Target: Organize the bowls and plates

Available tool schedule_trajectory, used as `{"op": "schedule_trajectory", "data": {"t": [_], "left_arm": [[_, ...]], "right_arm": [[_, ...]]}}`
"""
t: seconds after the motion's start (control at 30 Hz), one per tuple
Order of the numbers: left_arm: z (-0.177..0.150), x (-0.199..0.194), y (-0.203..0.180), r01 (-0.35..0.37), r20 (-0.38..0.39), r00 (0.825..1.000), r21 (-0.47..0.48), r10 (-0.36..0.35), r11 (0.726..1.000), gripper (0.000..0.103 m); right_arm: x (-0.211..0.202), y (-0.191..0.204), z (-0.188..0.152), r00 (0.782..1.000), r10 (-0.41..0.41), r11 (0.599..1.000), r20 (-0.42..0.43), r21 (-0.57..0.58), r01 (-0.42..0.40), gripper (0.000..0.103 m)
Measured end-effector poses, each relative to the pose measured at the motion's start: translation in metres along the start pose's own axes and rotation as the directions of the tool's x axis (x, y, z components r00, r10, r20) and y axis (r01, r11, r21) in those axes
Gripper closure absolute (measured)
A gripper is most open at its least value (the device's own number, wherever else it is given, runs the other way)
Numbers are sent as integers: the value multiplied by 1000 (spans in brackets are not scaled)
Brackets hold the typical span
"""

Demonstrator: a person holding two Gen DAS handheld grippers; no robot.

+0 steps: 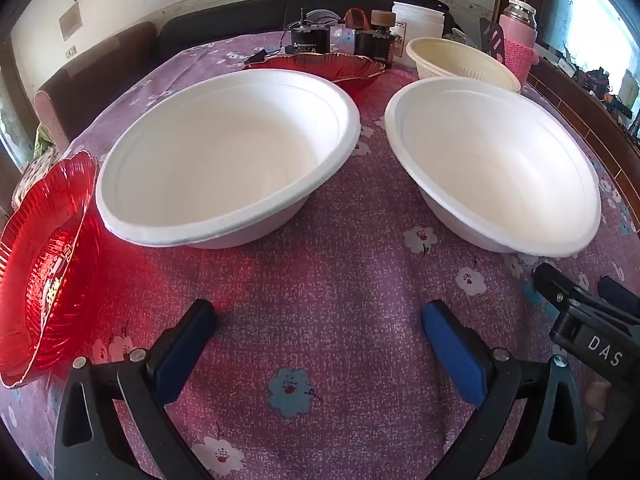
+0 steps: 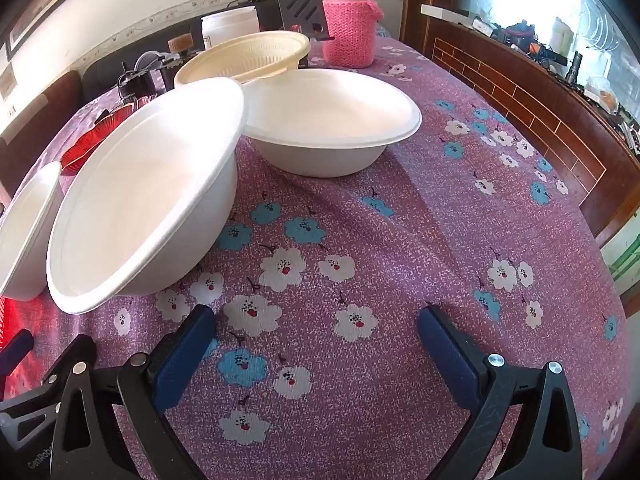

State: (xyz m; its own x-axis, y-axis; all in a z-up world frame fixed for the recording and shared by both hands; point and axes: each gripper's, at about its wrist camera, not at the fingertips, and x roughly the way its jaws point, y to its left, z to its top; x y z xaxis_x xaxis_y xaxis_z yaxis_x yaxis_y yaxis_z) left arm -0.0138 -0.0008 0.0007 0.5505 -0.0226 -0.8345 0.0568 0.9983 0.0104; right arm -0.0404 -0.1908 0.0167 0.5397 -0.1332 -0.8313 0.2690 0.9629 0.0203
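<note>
Left gripper [image 1: 320, 320] jaws spread wide, empty, low over the purple flowered tablecloth [image 1: 320, 280]; right gripper [image 2: 316, 324] likewise wide apart and empty, its body lettered "DAS" where the left view catches it. Red ribbed plate [image 1: 44, 272] at the near left table edge, gold writing unreadable. Beyond: two white bowls, left white bowl [image 1: 228, 156] and right white bowl [image 1: 492, 168], apart. Farther: second red plate [image 1: 320, 66], cream bowl [image 1: 460, 62], third white bowl [image 2: 332, 120], pink knit-sleeved flask [image 2: 350, 28].
</note>
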Motion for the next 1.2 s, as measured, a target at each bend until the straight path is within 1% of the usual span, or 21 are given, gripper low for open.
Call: {"op": "schedule_trajectory", "data": {"t": [0.17, 0.33, 0.5, 0.53, 0.57, 0.6, 0.63, 0.7, 0.77, 0.83, 0.87, 0.9, 0.93, 1.0, 1.03, 1.07, 1.1, 1.13, 1.2], "left_arm": [[-3, -2, 1, -3, -9, 1000, -1, 3, 1000, 0], [-5, -3, 2, 5, 4, 1000, -5, -5, 1000, 0], [-7, -6, 1, -2, -13, 1000, 22, 3, 1000, 0], [-7, -8, 2, 9, -32, 999, 23, -8, 1000, 0], [-8, -10, 2, 37, -50, 998, 20, -36, 999, 0], [-9, -15, 3, 69, -44, 997, 14, -68, 998, 0], [-10, -24, 5, 89, -24, 996, 5, -89, 996, 0], [-10, -50, 10, 99, 51, 994, 2, -99, 995, 0], [-10, -84, 19, 120, 144, 982, 5, -119, 993, 0], [-10, -119, 33, 125, 199, 972, -11, -121, 992, 0], [-11, -137, 43, 144, 226, 965, -25, -135, 989, 0], [-12, -158, 54, 173, 271, 950, -37, -157, 984, 0], [-13, -177, 64, 179, 319, 935, -48, -154, 983, 0], [-11, -212, 82, 144, 401, 910, -62, -107, 988, 0], [-8, -230, 91, 130, 442, 893, -64, -89, 989, 0], [-4, -246, 99, 123, 484, 872, -69, -75, 990, 0], [0, -264, 107, 111, 525, 849, -71, -58, 991, 0], [6, -280, 114, 95, 561, 827, -68, -41, 993, 0], [20, -310, 124, 56, 617, 787, -56, -10, 997, 0]], "right_arm": [[-1, 1, -1, 1000, -3, 1000, 4, 0, 3, 1], [-3, 0, -5, 1000, 1, 1000, 13, 4, -1, 1], [-5, -1, -7, 1000, 1, 1000, 15, 7, -1, 1], [-6, -1, -6, 1000, 1, 1000, 14, 6, -1, 1], [-6, -1, -6, 1000, 1, 1000, 13, 7, -2, 1], [-6, -1, -6, 1000, 1, 1000, 13, 6, -1, 1], [-6, -1, -6, 1000, 2, 1000, 12, 5, -2, 1], [-6, -1, -6, 1000, 3, 1000, 11, 4, -3, 1], [-7, -1, -6, 1000, 3, 1000, 9, 0, -3, 1], [-8, -1, -6, 1000, 3, 1000, 1, -1, -3, 1], [-11, -2, -6, 1000, 0, 1000, 2, 7, 0, 5], [-18, -5, -8, 1000, 1, 1000, 23, 17, -2, 9], [-30, -7, -10, 998, 3, 1000, 55, 26, -4, 13], [-62, -9, -11, 990, 3, 999, 141, 36, -8, 13], [-82, -10, -9, 981, 0, 999, 194, 33, -7, 13], [-100, -8, -7, 971, -3, 1000, 239, 21, -2, 13], [-122, -6, -4, 957, -11, 1000, 291, 9, 9, 13], [-149, -4, 0, 931, -19, 1000, 363, 1, 20, 13], [-195, 0, 8, 871, -21, 1000, 491, -9, 29, 13]]}}
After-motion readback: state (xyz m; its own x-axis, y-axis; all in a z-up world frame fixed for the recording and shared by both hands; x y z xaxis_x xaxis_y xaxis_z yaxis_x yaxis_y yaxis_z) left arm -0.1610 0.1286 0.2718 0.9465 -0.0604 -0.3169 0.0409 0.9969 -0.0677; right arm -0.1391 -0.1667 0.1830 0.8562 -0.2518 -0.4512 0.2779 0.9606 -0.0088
